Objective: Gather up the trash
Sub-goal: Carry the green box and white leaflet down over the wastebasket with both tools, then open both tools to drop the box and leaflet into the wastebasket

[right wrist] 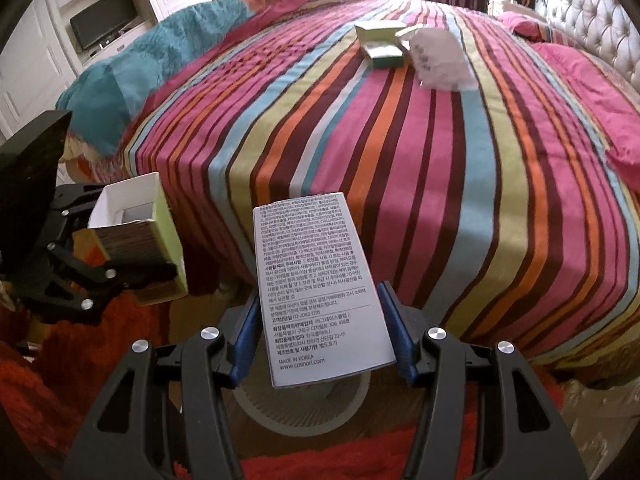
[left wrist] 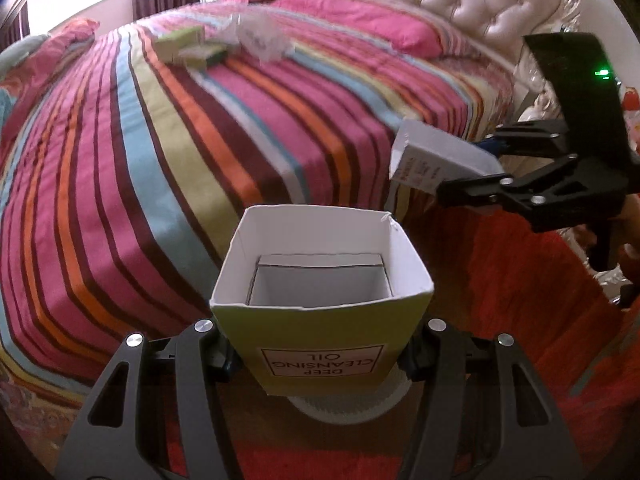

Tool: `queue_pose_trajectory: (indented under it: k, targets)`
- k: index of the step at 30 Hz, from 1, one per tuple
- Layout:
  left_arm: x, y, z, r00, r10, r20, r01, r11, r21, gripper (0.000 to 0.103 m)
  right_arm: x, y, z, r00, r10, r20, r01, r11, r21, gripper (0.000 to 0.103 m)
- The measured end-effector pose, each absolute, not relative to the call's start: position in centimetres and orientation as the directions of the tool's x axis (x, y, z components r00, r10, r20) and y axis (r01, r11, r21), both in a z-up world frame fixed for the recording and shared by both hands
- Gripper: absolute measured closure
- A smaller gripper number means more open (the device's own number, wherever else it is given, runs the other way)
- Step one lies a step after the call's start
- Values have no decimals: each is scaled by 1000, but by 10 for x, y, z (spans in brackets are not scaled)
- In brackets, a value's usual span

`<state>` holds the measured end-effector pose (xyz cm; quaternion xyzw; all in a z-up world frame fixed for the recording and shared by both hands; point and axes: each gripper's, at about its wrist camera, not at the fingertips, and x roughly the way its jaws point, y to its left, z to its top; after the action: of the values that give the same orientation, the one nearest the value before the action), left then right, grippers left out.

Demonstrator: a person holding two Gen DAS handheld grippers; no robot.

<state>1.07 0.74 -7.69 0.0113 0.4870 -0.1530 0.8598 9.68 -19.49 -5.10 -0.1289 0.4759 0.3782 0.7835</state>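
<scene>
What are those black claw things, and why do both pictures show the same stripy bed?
They are grippers, two-finger tongs a person holds, one in each hand. Each carries a camera looking along its fingers, giving two pictures. The left gripper is shut on an open yellow-green cardboard box labelled cleansing oil. The right gripper is shut on a white box with printed text. More small green boxes and a crumpled clear plastic wrapper lie on the striped bedspread. A white round bin shows below.

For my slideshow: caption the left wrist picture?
Left gripper holds an open green box beside the striped bed.
</scene>
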Motion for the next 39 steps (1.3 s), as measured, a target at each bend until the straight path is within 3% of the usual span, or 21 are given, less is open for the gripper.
queue_pose_trajectory:
  k: [10, 22, 29, 39]
  targets:
    - [4, 1, -130, 290, -211, -934, 251, 958, -138, 47, 82, -186, -87, 143, 369, -918, -701, 693, 169, 50]
    - [15, 0, -163, 129, -179, -975, 243, 959, -144, 47, 86, -175, -137, -75, 279, -957, -638, 724, 262, 50]
    - [31, 7, -199, -14, -296, -955, 159, 943, -294, 46, 103, -174, -166, -165, 273, -948, -536, 782, 318, 50]
    - [54, -13, -247, -142, -270, -952, 89, 955, -284, 46, 114, -160, -211, -292, 215, -932, -447, 831, 332, 50]
